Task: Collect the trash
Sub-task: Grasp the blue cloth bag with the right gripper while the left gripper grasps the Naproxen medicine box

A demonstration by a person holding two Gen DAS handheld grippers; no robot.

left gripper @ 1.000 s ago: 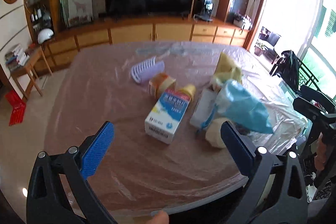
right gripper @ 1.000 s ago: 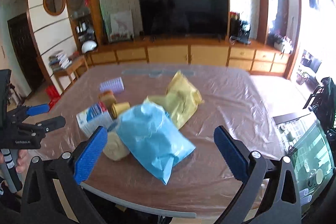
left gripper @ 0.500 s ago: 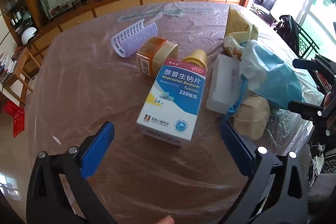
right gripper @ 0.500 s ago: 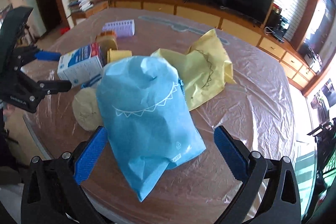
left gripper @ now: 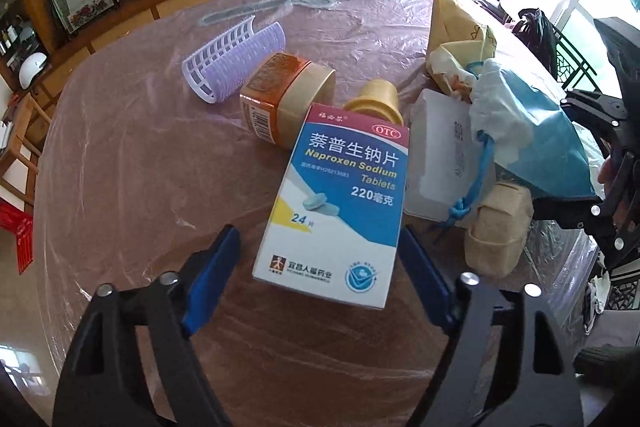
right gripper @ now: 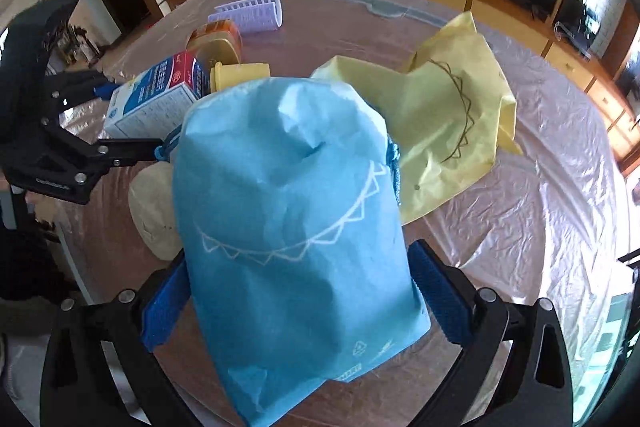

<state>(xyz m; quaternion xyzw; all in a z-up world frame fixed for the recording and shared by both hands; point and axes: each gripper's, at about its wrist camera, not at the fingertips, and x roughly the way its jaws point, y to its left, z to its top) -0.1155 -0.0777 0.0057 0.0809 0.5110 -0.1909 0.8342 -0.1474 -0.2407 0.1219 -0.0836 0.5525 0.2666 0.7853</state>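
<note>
Left gripper [left gripper: 318,267]: jaws closing in around the near end of the medicine box [left gripper: 336,203]; the right blue pad sits at the box's edge, the left pad stands a little apart from it, not clamped yet.
Medicine box: lying flat, printed face up, near the table's [left gripper: 132,147] front edge; long axis runs from the front edge toward the far edge, leaning slightly right at the far end.
Right gripper [right gripper: 302,291]: fingers spread to either side of the blue bag [right gripper: 292,227]; whether the pads [right gripper: 436,291] press on it, cannot tell.
Blue bag: at the front edge, right of the box, its length running away from the gripper, drawstring end farthest away.
Behind the box: an orange jar [left gripper: 280,95] on its side and a yellow cap [left gripper: 378,101], just beyond the box's far end.
Further back: a lilac rack [left gripper: 232,63], toward the far left of the table.
Yellow bag [right gripper: 444,123]: crumpled, beyond the blue bag toward the right edge.
Tan bundle [left gripper: 496,231]: at the front edge between box and blue bag.
</note>
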